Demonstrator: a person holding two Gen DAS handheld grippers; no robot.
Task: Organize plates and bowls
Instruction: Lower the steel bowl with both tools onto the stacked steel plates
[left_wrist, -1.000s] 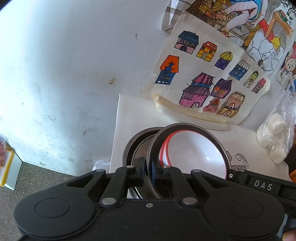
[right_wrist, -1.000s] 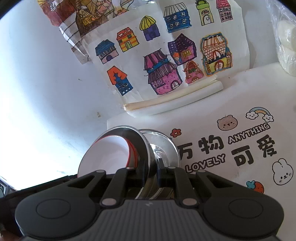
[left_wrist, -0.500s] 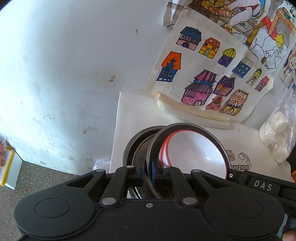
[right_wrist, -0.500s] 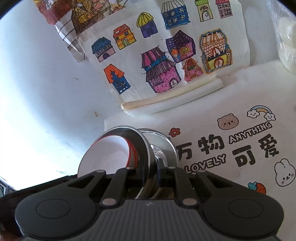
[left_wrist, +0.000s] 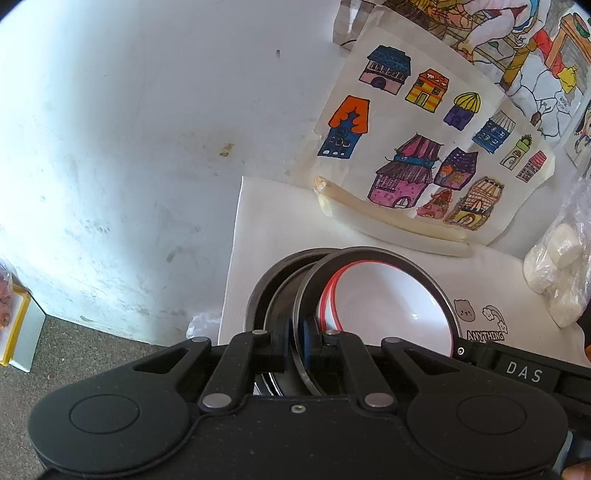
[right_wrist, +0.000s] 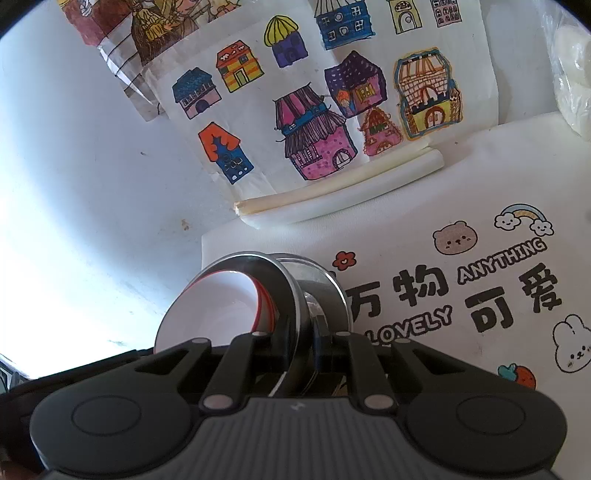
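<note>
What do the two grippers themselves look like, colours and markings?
The left gripper is matte black plastic with a smooth body, two round raised discs, silver pivot pins and blue finger pads. The right gripper matches it in shape, but its centre panel is ribbed grey. Its side shows in the left view with white "DAS" lettering. No cables or sleeves visible.

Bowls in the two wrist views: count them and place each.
2 visible. The steel-rimmed bowl with white, red-edged interior is clamped by both hand-held grippers; the plain steel bowl sits directly beneath it on the white tablecloth. More may be nested, hidden.
</note>
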